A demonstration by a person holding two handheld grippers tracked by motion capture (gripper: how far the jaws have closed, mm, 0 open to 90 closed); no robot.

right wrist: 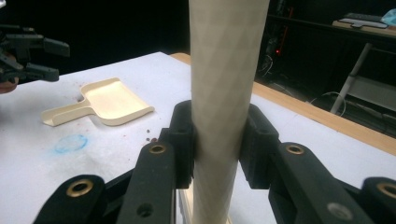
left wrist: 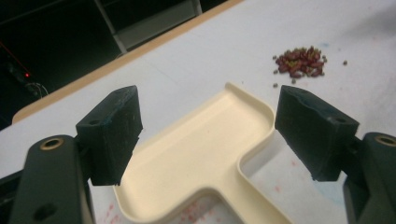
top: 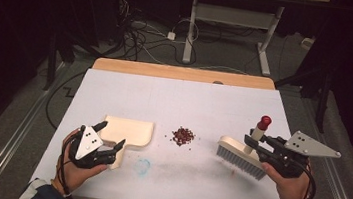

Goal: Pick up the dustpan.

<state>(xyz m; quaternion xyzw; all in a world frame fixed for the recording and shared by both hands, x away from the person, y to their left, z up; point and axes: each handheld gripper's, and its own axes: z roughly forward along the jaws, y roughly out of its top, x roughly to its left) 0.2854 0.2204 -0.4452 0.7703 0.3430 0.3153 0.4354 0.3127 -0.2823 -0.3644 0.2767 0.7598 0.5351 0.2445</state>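
Note:
A cream dustpan (top: 130, 130) lies flat on the white table, handle toward the person's left hand. My left gripper (top: 111, 135) hovers open over the pan's handle end. In the left gripper view its jaws stand wide on either side of the dustpan (left wrist: 201, 158), not touching it. A small pile of red beans (top: 183, 136) (left wrist: 300, 61) lies in the middle of the table. My right gripper (top: 253, 141) is shut on the upright cream brush handle (right wrist: 226, 84), which has a red cap (top: 264, 122). The bristled brush head (top: 240, 158) rests on the table right of the beans.
A blue smudge (top: 142, 166) marks the table near the dustpan handle. The wooden far edge (top: 182, 73) bounds the table; beyond it are desk legs and floor cables. From the right gripper view, the dustpan (right wrist: 112, 102) and left gripper (right wrist: 28, 56) show far left.

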